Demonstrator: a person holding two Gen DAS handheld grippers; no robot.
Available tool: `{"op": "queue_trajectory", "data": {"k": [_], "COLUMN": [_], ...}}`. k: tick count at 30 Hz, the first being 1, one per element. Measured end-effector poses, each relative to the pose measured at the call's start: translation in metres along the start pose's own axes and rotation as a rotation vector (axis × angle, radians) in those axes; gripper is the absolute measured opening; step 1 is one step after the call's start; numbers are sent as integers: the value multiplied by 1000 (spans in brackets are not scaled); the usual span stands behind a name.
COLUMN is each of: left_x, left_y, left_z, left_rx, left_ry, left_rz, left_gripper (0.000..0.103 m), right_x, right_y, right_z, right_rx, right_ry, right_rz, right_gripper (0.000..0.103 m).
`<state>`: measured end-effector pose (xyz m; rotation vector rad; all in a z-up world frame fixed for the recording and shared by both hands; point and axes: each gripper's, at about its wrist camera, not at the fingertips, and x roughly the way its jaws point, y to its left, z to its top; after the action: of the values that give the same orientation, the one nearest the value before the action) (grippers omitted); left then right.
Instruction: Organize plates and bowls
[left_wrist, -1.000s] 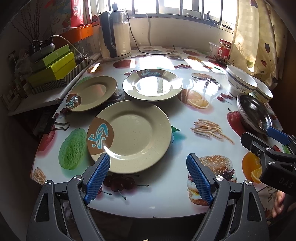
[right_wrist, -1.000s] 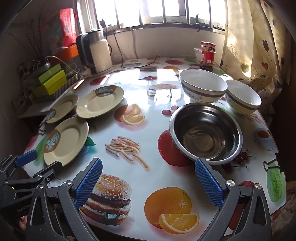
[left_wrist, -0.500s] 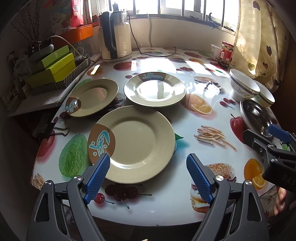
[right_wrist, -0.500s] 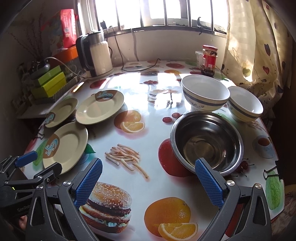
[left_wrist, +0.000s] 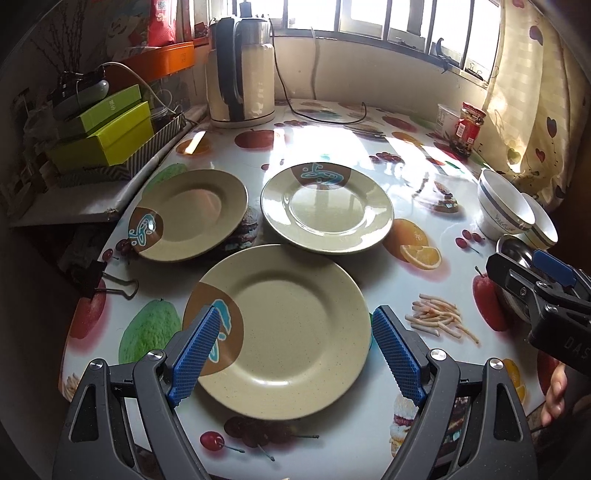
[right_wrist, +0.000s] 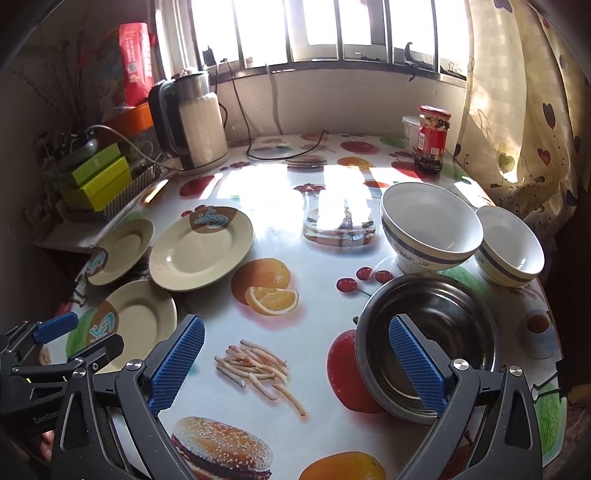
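Left gripper (left_wrist: 291, 341): jaws spread wide, poised over the near plate (left_wrist: 291, 321); nothing is clamped. The blue pads frame the plate's left and right sides, which looks like lining up for a rim grab.
Right gripper (right_wrist: 293, 363): jaws also apart and empty, low over the tablecloth (right_wrist: 295, 236). Its right pad overlaps the steel bowl (right_wrist: 439, 325) in view; I cannot tell whether it touches the rim.
Plates: three tan plates lie flat and separate at the table's left side, the near plate closest, the far-left plate (left_wrist: 192, 212) and the far-right plate (left_wrist: 327, 206) behind it, close together, not stacked.
Bowls: two white bowls, large (right_wrist: 430, 225) and small (right_wrist: 511, 243), stand upright just beside each other behind the steel bowl.
Stage: probably the very start, since nothing is stacked yet.
Likely reason for the split: each hand sits near its own kind of dish.
Risk: a flat plate on slick cloth offers little edge and could slide.
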<state>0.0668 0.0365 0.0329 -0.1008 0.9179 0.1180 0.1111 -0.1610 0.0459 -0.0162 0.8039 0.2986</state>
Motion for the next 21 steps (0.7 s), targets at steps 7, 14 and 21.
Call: {"op": "queue_trajectory", "data": {"k": [7,14,21], "left_x": [17,45,67], "left_y": [17,27,27], "left_z": [26,46,59], "left_rx": [-37,-74,-89], "left_ry": [13,60,100], "left_rz": [-26,-47,-69], "left_gripper": [80,69,56], "right_x": [23,54,84], "right_y": [7,17,21], "right_z": [21,42,51], "right_rx": [-3,-5,16], "right_ry": [20,55,88], "right_rz": [30,44,49], "right_gripper": [100,93,81]}}
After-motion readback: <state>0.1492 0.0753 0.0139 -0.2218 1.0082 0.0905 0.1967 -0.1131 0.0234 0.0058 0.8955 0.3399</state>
